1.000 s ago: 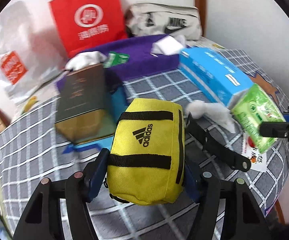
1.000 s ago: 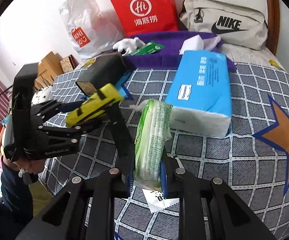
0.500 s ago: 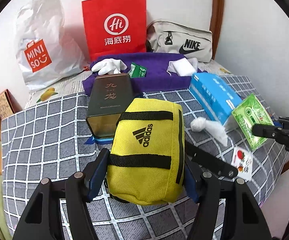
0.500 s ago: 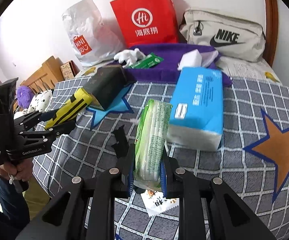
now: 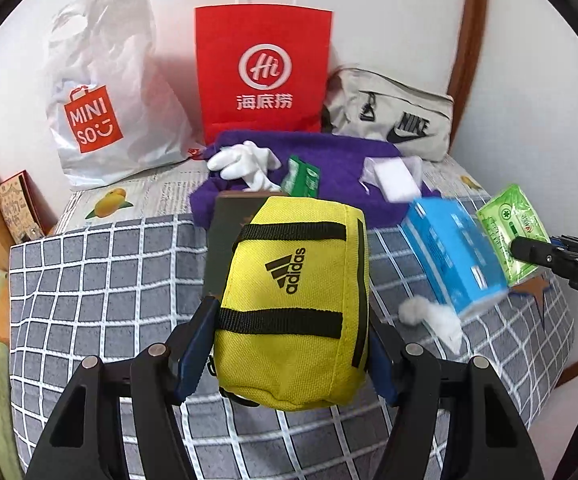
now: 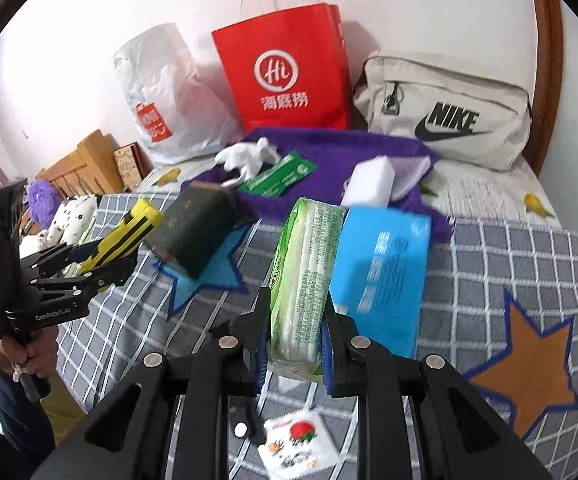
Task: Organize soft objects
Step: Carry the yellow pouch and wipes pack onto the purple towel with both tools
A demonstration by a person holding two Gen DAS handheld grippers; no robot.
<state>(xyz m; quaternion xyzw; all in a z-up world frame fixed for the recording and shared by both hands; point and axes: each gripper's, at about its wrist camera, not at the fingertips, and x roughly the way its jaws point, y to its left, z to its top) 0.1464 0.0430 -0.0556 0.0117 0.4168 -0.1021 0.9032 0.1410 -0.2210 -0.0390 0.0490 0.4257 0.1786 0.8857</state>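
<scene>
The yellow bag (image 5: 293, 304) sat squeezed in my left gripper (image 5: 289, 344), and the green pack (image 6: 305, 280) in my right gripper (image 6: 295, 340). I had lifted both off the bed (image 5: 101, 280), ready to put away.

Yellow pouch (image 5: 293, 304) looks like matt woven nylon, green wipes pack (image 6: 305, 280) glossy plastic film, purple towel (image 6: 329, 152) fuzzy cloth.

A: What carries everything?
B: A bed under a grey checked cover (image 6: 529, 264) with star patches.
A: And lying on it?
B: A blue tissue pack (image 6: 381, 276), a dark tin (image 6: 193, 232), a purple towel (image 6: 329, 148), a small printed sachet (image 6: 297, 446) and a white wad (image 5: 429, 314).
</scene>
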